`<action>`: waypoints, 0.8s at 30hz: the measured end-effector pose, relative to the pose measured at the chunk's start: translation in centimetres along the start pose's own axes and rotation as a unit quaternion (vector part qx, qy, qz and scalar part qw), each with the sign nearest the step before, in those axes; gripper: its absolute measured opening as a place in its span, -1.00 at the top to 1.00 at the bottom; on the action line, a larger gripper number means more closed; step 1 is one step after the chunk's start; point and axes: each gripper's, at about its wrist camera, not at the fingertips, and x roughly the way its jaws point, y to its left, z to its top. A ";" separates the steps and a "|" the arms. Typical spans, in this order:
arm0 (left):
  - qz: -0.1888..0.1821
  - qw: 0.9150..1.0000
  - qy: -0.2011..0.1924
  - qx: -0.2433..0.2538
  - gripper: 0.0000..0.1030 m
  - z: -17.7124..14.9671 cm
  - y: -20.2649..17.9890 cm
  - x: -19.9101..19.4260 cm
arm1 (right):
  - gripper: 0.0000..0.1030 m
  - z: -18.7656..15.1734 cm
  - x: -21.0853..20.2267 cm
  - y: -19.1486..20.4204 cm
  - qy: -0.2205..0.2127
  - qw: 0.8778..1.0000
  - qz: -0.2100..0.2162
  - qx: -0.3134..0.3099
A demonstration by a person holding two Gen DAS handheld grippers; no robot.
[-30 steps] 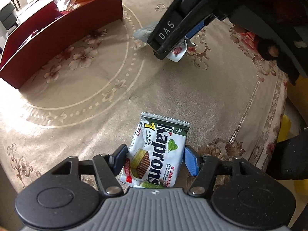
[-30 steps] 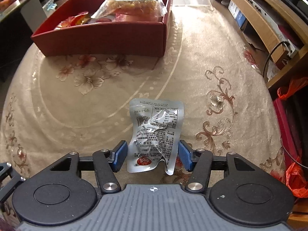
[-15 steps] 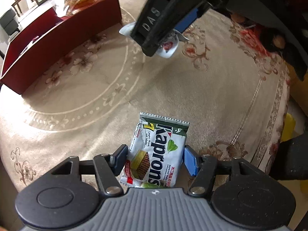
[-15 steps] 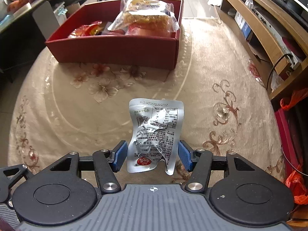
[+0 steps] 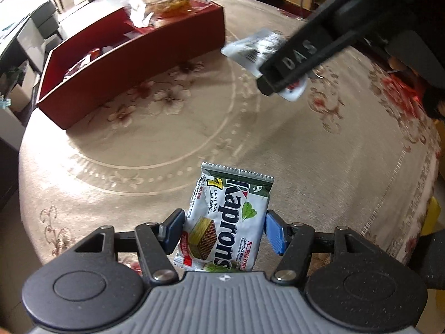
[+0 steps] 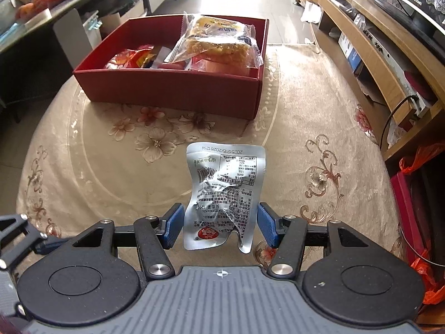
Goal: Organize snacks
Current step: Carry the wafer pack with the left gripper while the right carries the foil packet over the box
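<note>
One red box (image 6: 172,89) on beige floral tablecloth (image 6: 111,172); wooden shelving (image 6: 370,55) behind.

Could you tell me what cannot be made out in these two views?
- Left wrist view: the silver pouch is motion-blurred and partly covered by the right claw; its print is unreadable.
- Left wrist view: the Kaprons wafer pack has its bottom edge hidden behind the claw body.
- Right wrist view: snacks deep inside the red box are hidden by its front wall.
</note>
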 end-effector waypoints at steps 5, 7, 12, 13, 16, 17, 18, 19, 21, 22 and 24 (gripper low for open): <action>0.007 1.000 -0.005 -0.016 -0.12 0.3 0.9 -0.2 | -0.25 0.2 -0.1 0.1 -0.004 1.000 -0.002 -0.001; 0.009 1.000 -0.008 -0.022 -0.12 0.4 1.2 -0.3 | -0.25 0.2 -0.2 0.2 -0.006 1.000 -0.002 -0.002; 0.014 0.999 -0.022 -0.047 -0.12 1.3 2.7 -0.9 | -0.25 0.7 -0.8 0.4 -0.017 1.000 0.001 -0.003; 0.016 0.998 -0.028 -0.054 -0.12 1.6 3.1 -1.1 | -0.25 1.0 -0.9 0.5 -0.020 1.000 0.003 -0.003; 0.021 0.995 -0.049 -0.083 -0.12 3.1 4.7 -1.9 | -0.25 2.5 -1.5 0.6 -0.038 0.999 0.008 0.003; 0.022 0.994 -0.057 -0.094 -0.12 3.7 5.3 -2.2 | -0.25 3.0 -1.6 0.7 -0.045 0.999 0.010 0.006; 0.023 0.992 -0.065 -0.104 -0.12 4.4 6.0 -2.4 | -0.25 3.6 -1.7 0.8 -0.052 0.999 0.011 0.007; 0.025 0.991 -0.072 -0.111 -0.12 4.9 6.4 -2.6 | -0.25 4.2 -1.9 0.9 -0.058 0.998 0.013 0.008; 0.030 0.988 -0.084 -0.125 -0.12 6.1 7.6 -2.8 | -0.25 5.4 -2.0 1.2 -0.069 0.997 0.015 0.008; 0.032 0.987 -0.089 -0.132 -0.12 6.7 8.1 -2.9 | -0.26 5.8 -2.0 1.3 -0.073 0.997 0.016 0.008; 0.036 0.984 -0.097 -0.147 -0.12 7.7 9.3 -2.9 | -0.26 6.8 -1.9 1.4 -0.081 0.997 0.019 0.010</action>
